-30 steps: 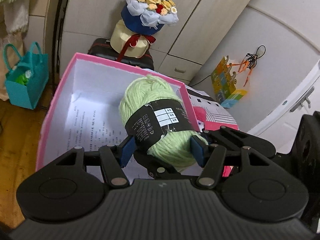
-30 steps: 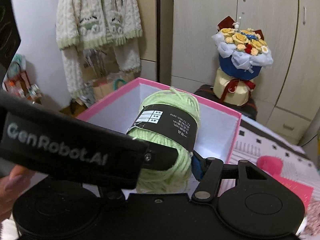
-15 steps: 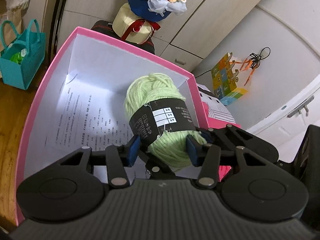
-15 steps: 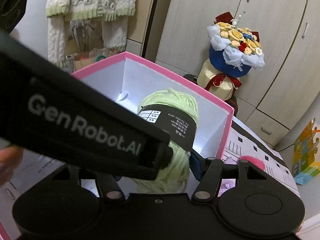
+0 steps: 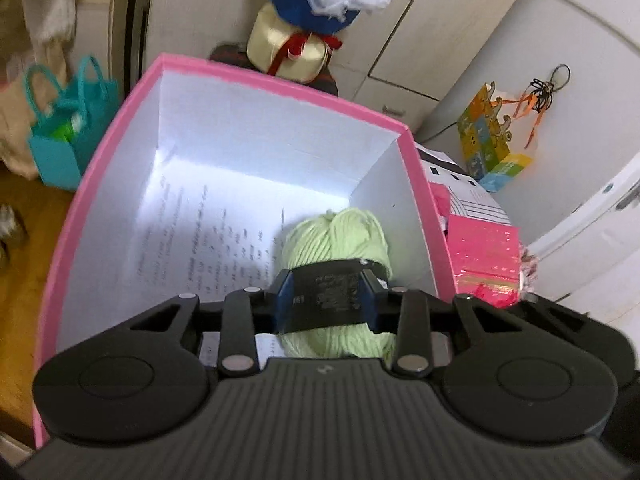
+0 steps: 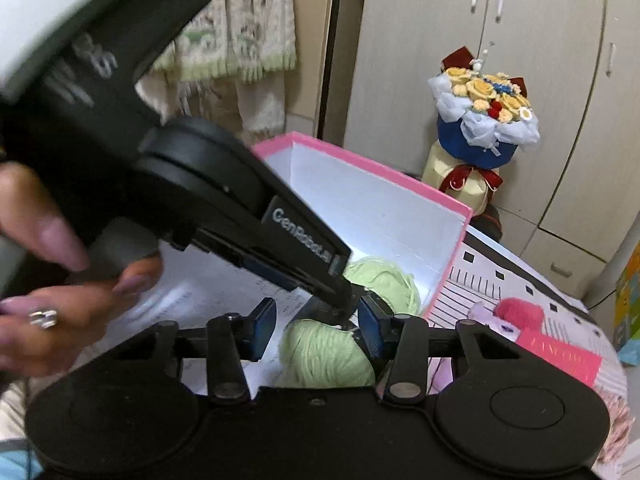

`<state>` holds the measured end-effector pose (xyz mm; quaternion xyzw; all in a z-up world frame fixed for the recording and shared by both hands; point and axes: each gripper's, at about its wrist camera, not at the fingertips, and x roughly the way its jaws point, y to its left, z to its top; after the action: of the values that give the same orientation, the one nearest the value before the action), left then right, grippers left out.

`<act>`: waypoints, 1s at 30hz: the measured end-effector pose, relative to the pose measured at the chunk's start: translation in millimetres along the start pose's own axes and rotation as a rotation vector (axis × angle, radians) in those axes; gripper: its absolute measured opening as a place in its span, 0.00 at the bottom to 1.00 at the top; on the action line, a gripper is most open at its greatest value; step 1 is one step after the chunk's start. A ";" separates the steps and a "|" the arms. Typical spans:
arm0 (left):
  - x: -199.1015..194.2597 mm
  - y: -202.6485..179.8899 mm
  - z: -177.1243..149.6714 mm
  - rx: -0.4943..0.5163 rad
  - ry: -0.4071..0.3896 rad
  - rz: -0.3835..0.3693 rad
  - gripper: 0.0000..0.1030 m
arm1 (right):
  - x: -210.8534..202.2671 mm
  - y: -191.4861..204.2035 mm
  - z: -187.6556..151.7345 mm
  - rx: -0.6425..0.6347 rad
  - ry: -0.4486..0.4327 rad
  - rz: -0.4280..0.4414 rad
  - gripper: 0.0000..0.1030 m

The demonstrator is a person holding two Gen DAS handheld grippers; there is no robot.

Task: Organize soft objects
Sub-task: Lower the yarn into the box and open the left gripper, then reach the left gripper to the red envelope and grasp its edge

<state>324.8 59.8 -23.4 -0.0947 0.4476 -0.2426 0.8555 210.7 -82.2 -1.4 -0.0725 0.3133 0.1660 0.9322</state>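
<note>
The left gripper (image 5: 326,300) is clamping the pale green ball of yarn with a black paper band (image 5: 335,240) across that band, one blue pad on each side, and its jaws are closing further on it. The yarn is sitting low inside the pink cardboard box with white inner walls (image 5: 280,140), in the near right corner, resting on the printed paper sheet (image 5: 192,240) that is lining the box floor.

In the right wrist view, the right gripper (image 6: 316,330) is hovering over the near edge of the box. Its jaws are closing, but the blue pads are standing apart: the right pad is lying against the yarn's black band, while the left pad is well clear of the ball, so the ball is not being gripped by this gripper. The black body of the left gripper is reaching in from the upper left of this view, with a person's hand (image 6: 48,272) wrapping around its handle.

Beyond the far wall of the box, a wrapped bouquet of yellow fabric roses in blue and cream paper (image 6: 480,120) is standing before beige cupboard doors. To the right of the box, a flat pink packet (image 5: 486,264) is lying on a striped white cloth (image 6: 492,276). A teal tote bag (image 5: 68,132) is sitting on the floor at the far left.
</note>
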 end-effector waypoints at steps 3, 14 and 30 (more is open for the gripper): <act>-15.7 -5.6 -4.3 0.038 -0.036 0.009 0.43 | -27.4 -10.4 -8.5 0.089 -0.059 0.079 0.48; -89.2 -44.5 -42.3 0.165 -0.135 0.046 0.51 | -106.8 -37.3 -34.7 0.168 -0.159 0.060 0.50; -179.0 -126.0 -125.6 0.345 -0.206 -0.043 0.60 | -199.0 -66.4 -70.7 0.203 -0.181 -0.001 0.51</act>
<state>95.0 47.3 80.2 0.0194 0.3074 -0.3232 0.8948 45.7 -213.6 65.6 0.0374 0.2430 0.1389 0.9593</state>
